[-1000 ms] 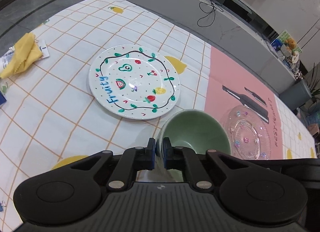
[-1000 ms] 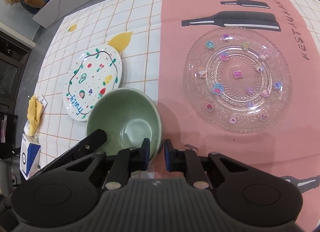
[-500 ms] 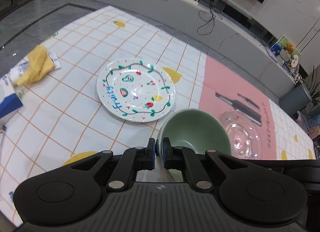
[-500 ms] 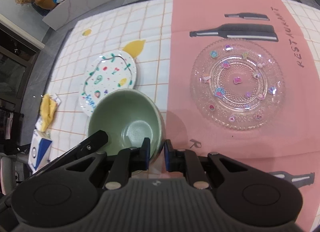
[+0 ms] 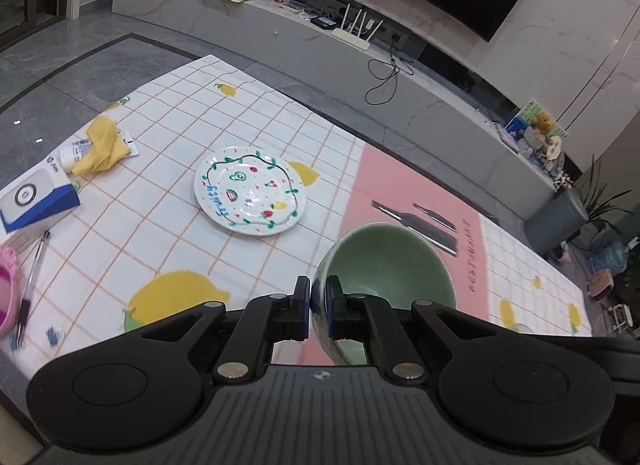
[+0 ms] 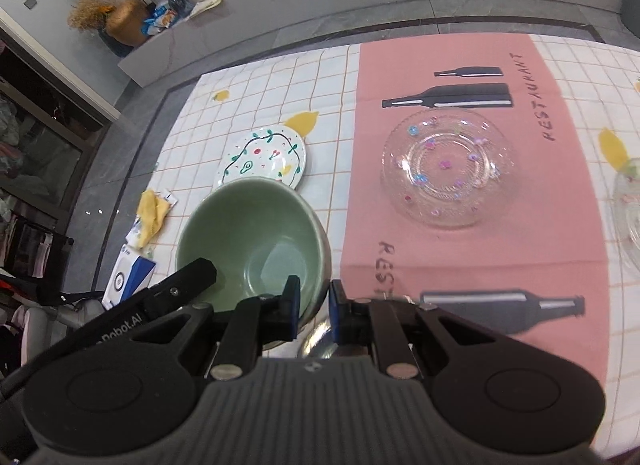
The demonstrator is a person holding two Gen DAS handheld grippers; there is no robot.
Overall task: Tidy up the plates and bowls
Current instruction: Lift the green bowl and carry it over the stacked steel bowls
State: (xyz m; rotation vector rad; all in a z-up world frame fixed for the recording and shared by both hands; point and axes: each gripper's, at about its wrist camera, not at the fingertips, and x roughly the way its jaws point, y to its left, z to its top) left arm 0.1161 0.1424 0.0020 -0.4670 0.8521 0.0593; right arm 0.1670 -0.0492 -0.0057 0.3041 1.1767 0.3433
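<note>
Both grippers hold one green bowl [image 5: 394,265] [image 6: 252,241] in the air above the table. My left gripper [image 5: 318,301] is shut on the bowl's left rim. My right gripper [image 6: 314,305] is shut on its right rim; the left gripper's arm shows at the bowl's far side in the right wrist view. A white plate painted with fruit [image 5: 250,195] [image 6: 264,159] lies on the checked cloth to the left. A clear glass plate with small flowers [image 6: 448,173] lies on the pink mat [image 6: 480,249]; the bowl hides it in the left wrist view.
A yellow cloth [image 5: 102,147], a blue and white box [image 5: 36,199] and a pen [image 5: 32,277] lie at the table's left side, with a pink object [image 5: 6,297] at the left edge. Another clear glass dish [image 6: 630,201] sits at the far right.
Both grippers have risen with the green bowl between them; the table and plates look farther away and more of the room shows. The grips have not changed.
</note>
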